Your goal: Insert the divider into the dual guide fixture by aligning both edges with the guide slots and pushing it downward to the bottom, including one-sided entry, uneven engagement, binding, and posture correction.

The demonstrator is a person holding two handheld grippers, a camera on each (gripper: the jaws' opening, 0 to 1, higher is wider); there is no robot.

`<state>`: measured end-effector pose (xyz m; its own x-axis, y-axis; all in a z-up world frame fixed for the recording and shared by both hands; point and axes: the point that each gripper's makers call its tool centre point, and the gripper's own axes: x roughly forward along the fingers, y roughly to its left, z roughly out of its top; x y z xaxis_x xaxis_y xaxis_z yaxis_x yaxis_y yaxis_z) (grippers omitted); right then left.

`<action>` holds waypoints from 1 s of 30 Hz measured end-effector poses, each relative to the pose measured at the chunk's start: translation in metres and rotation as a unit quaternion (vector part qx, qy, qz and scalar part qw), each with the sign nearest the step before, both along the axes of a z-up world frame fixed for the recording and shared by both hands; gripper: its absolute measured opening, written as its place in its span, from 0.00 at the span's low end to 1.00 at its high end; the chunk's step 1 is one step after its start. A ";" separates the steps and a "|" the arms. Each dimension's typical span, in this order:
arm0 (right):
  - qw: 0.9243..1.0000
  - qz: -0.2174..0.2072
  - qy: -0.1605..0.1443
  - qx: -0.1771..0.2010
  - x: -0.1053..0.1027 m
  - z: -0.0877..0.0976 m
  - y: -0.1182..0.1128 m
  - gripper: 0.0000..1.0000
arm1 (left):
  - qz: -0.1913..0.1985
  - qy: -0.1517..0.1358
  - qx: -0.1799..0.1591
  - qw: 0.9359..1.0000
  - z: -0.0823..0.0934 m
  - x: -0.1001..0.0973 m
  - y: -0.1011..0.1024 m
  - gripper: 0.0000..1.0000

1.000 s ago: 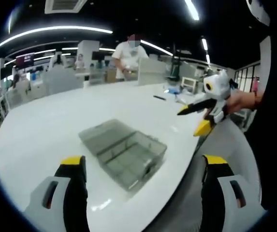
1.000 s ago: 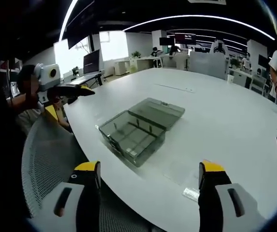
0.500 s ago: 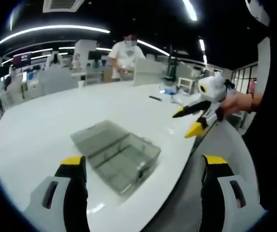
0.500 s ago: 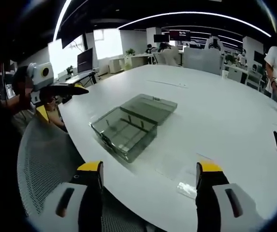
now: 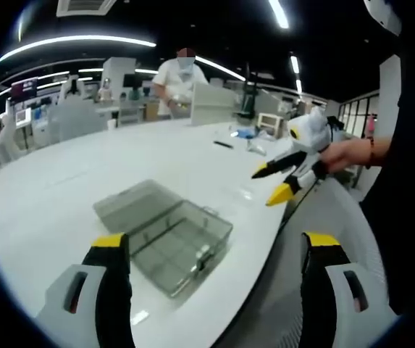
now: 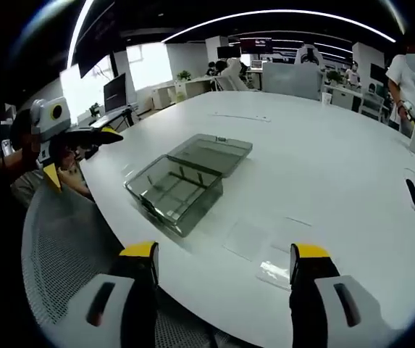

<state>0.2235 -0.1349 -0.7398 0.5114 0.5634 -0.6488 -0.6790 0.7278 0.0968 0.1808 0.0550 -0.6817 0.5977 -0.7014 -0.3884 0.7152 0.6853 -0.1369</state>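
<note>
The dual guide fixture is a smoke-tinted clear plastic box (image 6: 178,190) with its hinged lid (image 6: 211,152) folded flat open behind it, sitting near the curved edge of the white surface (image 6: 323,174). Thin ribs show on the inner walls, likely the guide slots. In the left gripper view the same box (image 5: 167,235) lies just ahead of the jaws.

The divider looks to be the flat clear sheet (image 6: 247,239) lying on the surface between the box and the right hand-held gripper (image 6: 225,279); a smaller clear piece (image 6: 274,268) lies just beside it. I judge the sheet light, thin, stiff yet slightly flexible, and slippery. Lying flat, it is awkward to pick up; take it by 1 edge, then hold it near the top middle so both side edges stay free for the slots.

The right hand-held gripper's jaws stand spread and carry nothing. The left hand-held gripper (image 5: 214,272) is likewise spread and unloaded, also seen at (image 6: 84,138).

No brand, label or writing is readable on the box or sheet.
</note>
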 end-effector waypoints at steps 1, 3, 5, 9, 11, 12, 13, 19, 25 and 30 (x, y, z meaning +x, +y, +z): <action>1.000 -0.004 0.000 0.002 0.001 0.000 -0.001 0.72 | 0.000 0.001 0.001 1.000 0.000 -0.001 -0.001 0.97; 1.000 -0.008 0.002 -0.001 0.003 -0.003 -0.005 0.71 | -0.001 0.004 0.002 1.000 -0.001 -0.002 -0.001 0.97; 1.000 -0.013 0.007 -0.009 0.004 -0.007 -0.008 0.70 | 0.001 0.005 0.002 1.000 -0.002 -0.003 0.000 0.97; 1.000 -0.019 0.013 -0.017 0.009 -0.014 -0.013 0.69 | 0.004 0.006 0.000 1.000 -0.001 -0.002 -0.001 0.97; 0.999 -0.026 0.017 -0.019 0.011 -0.016 -0.015 0.68 | 0.007 0.006 0.000 1.000 -0.001 -0.001 -0.001 0.97; 0.999 -0.028 0.017 -0.020 0.013 -0.017 -0.017 0.68 | 0.009 0.006 -0.001 1.000 -0.001 0.000 -0.001 0.97; 0.999 -0.030 0.018 -0.020 0.014 -0.018 -0.017 0.68 | 0.010 0.006 -0.002 1.000 0.000 0.000 -0.002 0.97; 0.999 -0.025 0.022 -0.028 0.017 -0.025 -0.019 0.68 | 0.005 0.010 -0.001 1.000 0.000 0.001 -0.009 0.97; 0.999 -0.031 0.028 -0.034 0.020 -0.030 -0.023 0.66 | 0.003 0.004 -0.008 1.000 0.005 0.007 -0.016 0.97; 0.998 -0.038 0.030 -0.044 0.021 -0.032 -0.026 0.65 | -0.003 0.006 -0.004 1.000 0.003 0.010 -0.018 0.97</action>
<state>0.2450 -0.1609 -0.7721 0.5086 0.4636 -0.7255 -0.6163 0.7845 0.0693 0.1903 0.0375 -0.6783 0.5892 -0.7080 -0.3894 0.7173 0.6801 -0.1513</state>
